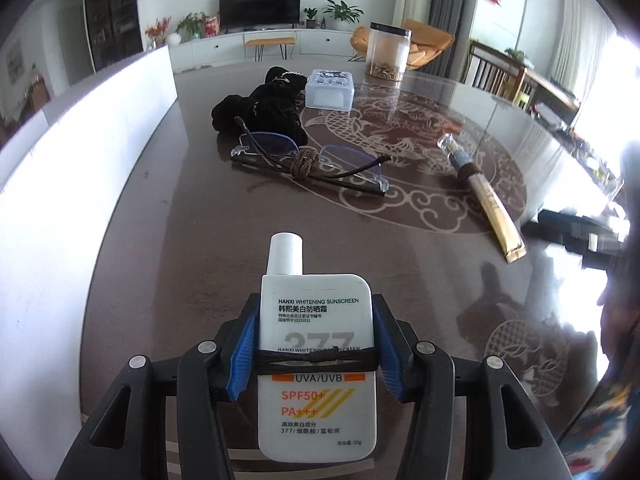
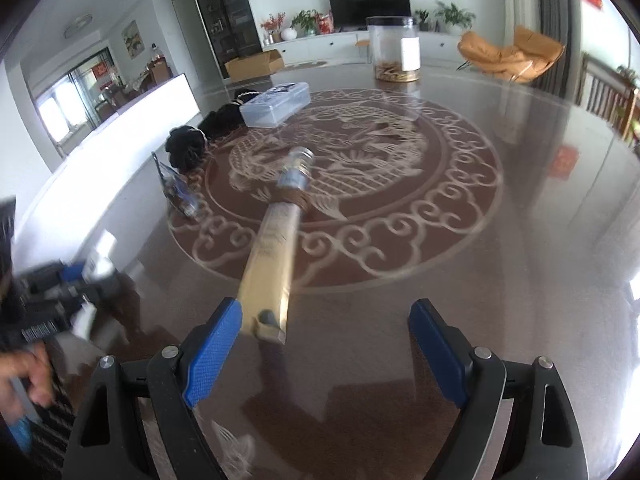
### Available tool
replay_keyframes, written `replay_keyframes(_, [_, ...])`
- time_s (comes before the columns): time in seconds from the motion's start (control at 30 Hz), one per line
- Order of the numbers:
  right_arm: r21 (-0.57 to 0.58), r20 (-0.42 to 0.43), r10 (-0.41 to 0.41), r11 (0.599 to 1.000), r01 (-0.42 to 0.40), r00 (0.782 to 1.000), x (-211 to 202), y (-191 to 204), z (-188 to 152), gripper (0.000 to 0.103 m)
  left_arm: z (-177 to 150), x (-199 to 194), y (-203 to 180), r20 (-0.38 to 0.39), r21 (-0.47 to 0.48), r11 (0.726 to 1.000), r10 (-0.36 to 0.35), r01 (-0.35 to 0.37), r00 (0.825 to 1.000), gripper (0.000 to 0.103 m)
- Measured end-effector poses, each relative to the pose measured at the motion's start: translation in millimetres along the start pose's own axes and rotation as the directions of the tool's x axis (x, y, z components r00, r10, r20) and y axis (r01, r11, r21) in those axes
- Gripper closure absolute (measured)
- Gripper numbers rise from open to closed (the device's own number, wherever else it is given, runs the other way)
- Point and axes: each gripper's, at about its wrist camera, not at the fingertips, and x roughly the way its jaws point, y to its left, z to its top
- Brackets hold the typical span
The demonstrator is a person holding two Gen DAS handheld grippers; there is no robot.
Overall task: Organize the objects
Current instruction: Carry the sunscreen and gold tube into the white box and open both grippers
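Left gripper (image 1: 316, 354) was clamped on the sunscreen bottle (image 1: 318, 364), held above the near table edge; glasses (image 1: 308, 160) lay beyond it. Right gripper (image 2: 326, 350) stood with jaws apart, empty, its left pad just beside the gold tube (image 2: 276, 240) on the table (image 2: 500, 280). Judged step: carrying sunscreen to be placed. Next: centre on the tube's end, then close

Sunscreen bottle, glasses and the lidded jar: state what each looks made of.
Sunscreen bottle: opaque white plastic, smooth matte faces with printed text; a dark cord is tied around it.
Glasses: thin dark frame, probably metal, with clear lenses showing a bluish edge; brown cord knotted at the bridge.
Jar: transparent wall, glass or clear plastic, can't tell; dark lid.
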Motion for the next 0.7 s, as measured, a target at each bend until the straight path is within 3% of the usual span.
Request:
replay_keyframes(0.1, [-0.01, -0.032, -0.007, 1.0, 0.006, 0.999, 11, 13, 29, 0.016, -3, -2, 0, 0.008, 0.003, 1.0, 0.02, -0.02, 1.0, 0.051])
replay_keyframes(0.23, [-0.057, -0.157, -0.046, 0.998, 0.037, 0.986, 47, 31, 58, 0.019, -4, -3, 9, 0.019, -0.033, 0.999, 0.024, -0.023, 1.0, 0.051])
replay_keyframes(0.33, [-0.112, -0.171, -0.104, 0.99, 0.086, 0.98, 63, 42, 65, 0.039, -5, -4, 17, 0.026, -0.06, 0.998, 0.031, -0.029, 0.999, 0.051])
replay_keyframes(0.4, [-0.124, -0.157, -0.12, 0.987, 0.101, 0.98, 63, 44, 65, 0.071, -4, -6, 19, 0.038, -0.07, 0.997, 0.039, -0.037, 0.998, 0.051])
replay_keyframes(0.7, [-0.113, -0.118, -0.1, 0.99, 0.087, 0.988, 31, 43, 65, 0.073, 0, -18, 16, 0.075, -0.059, 0.996, 0.072, -0.067, 0.995, 0.051])
